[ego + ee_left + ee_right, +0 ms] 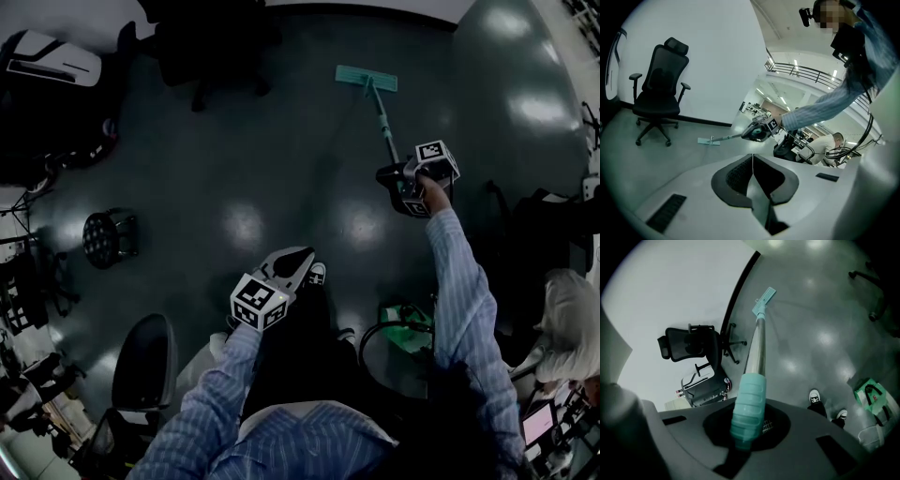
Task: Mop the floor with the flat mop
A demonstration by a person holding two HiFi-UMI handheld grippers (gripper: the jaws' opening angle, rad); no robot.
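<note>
Currently mid-stroke, I judge: my right tongs (745, 434) clamp the teal grip (749, 401) of the flat mop (381, 114), its pad (367, 79) on the floor (244, 178) far ahead of them, my left tongs (752, 171) pressed together, empty, so next I should draw the pad back, keeping it flat.

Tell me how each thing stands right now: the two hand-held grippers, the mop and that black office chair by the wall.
flat mop, head flat on the floor, handle slanting upward.
right gripper, shut on the flat mop's teal grip.
left gripper, shut, holding nothing.
office chair, upright, nobody in it.
</note>
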